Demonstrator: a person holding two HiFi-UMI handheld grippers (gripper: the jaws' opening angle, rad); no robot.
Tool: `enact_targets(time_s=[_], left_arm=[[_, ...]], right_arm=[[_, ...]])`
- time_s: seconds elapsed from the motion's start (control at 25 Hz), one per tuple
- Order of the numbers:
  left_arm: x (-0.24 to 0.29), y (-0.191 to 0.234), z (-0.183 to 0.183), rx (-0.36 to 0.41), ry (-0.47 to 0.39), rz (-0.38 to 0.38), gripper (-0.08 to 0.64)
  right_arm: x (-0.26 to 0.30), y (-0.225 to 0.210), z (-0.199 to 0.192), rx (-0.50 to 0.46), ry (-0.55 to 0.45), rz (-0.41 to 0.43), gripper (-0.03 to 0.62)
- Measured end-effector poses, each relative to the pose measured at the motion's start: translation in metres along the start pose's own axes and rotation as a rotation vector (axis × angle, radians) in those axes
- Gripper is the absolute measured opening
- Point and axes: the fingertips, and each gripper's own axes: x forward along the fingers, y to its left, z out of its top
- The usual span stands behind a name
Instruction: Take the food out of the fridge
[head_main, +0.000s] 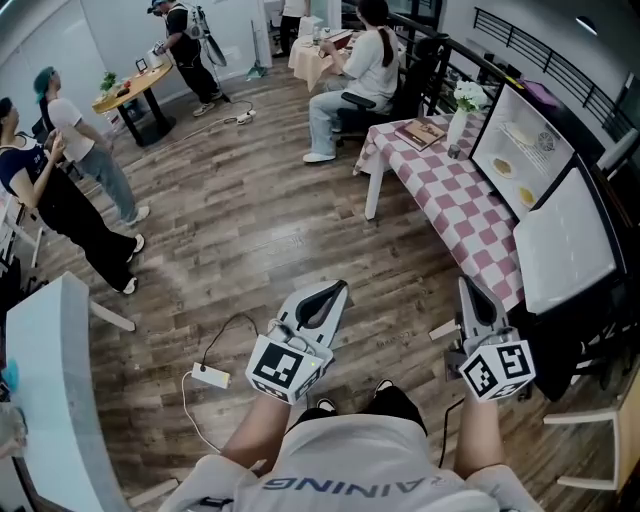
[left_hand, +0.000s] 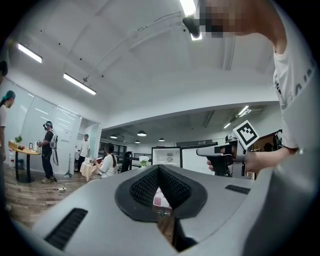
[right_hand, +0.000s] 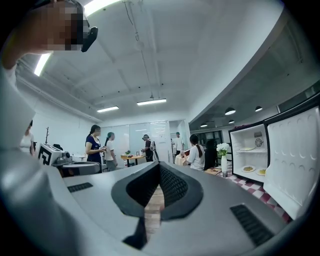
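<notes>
The small white fridge (head_main: 497, 112) stands open on the checked table (head_main: 470, 215), its door (head_main: 565, 240) swung toward me. Inside are plates of food (head_main: 503, 167) on the shelves; the right gripper view shows them too, as plates of food (right_hand: 248, 169) in the fridge (right_hand: 239, 150). My left gripper (head_main: 335, 288) and right gripper (head_main: 465, 285) are held level over the wooden floor, short of the table, both shut with nothing in them. In the left gripper view the left gripper (left_hand: 159, 168) points toward the fridge (left_hand: 167, 156). The right gripper (right_hand: 160, 165) points left of it.
A vase of white flowers (head_main: 460, 118) and a book (head_main: 421, 132) sit on the table's far end. A person sits at a desk (head_main: 365, 60) beyond. Other people stand at the left (head_main: 55, 195). A power strip (head_main: 210, 377) with cable lies on the floor by my feet.
</notes>
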Motion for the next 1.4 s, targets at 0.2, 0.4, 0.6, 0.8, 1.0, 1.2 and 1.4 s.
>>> enact_targets(time_s=[0.2,0.4,0.6,0.8,1.0,1.2,1.4], left_arm=[[0.012,0.020,0.001,0.011,-0.004,-0.003,0.008],[0.038,0.042,0.000,0.036,0.007,0.014,0.008],[0.088,0.056,0.005,0.061,0.008,0.011,0.009],[0.150,0.058,0.002,0.056,0.027,-0.004,0.008],[0.225,0.045,0.000,0.081,0.038,-0.046,0.009],[0.283,0.044,-0.010,0.061,0.055,-0.035,0.009],[0.326,0.043,-0.023,0.067,0.097,-0.053,0.008]], right_arm=[[0.026,-0.006,0.006,0.014,-0.020,0.004,0.018],[0.062,-0.019,0.007,0.028,-0.041,0.030,0.019],[0.093,-0.059,0.017,0.023,-0.062,0.029,0.020],[0.117,-0.115,0.023,0.033,-0.051,0.013,0.018],[0.138,-0.182,0.030,0.010,-0.046,-0.014,0.020],[0.155,-0.241,0.030,0.020,-0.046,-0.027,0.020],[0.168,-0.288,0.018,0.062,-0.036,-0.056,0.020]])
